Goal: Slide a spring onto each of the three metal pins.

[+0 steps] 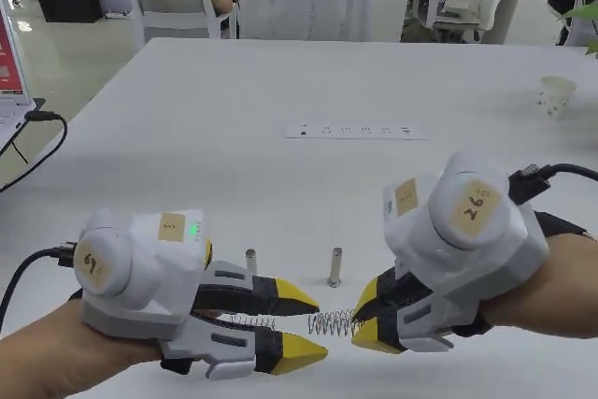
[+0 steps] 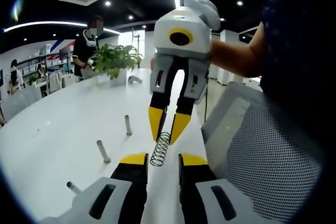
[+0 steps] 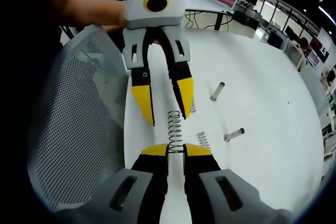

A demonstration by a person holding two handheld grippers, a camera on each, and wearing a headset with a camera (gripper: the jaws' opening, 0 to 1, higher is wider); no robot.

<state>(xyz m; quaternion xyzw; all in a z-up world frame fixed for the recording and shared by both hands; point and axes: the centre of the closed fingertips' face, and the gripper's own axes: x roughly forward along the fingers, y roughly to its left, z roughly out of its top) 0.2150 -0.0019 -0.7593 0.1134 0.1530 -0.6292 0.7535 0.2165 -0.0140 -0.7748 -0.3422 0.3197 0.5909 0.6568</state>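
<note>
One spring (image 3: 175, 127), likely light and bendy, is pinched in your right claw (image 3: 176, 150); its free end lies between the tips of your spread left claw (image 3: 168, 119), so grip gently.

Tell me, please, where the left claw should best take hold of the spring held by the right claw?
Probably its free end. The spring has one end pinched in the right claw, and the other reaches between the jaws of the open left claw. Come straight along its axis and close across the coils.
</note>
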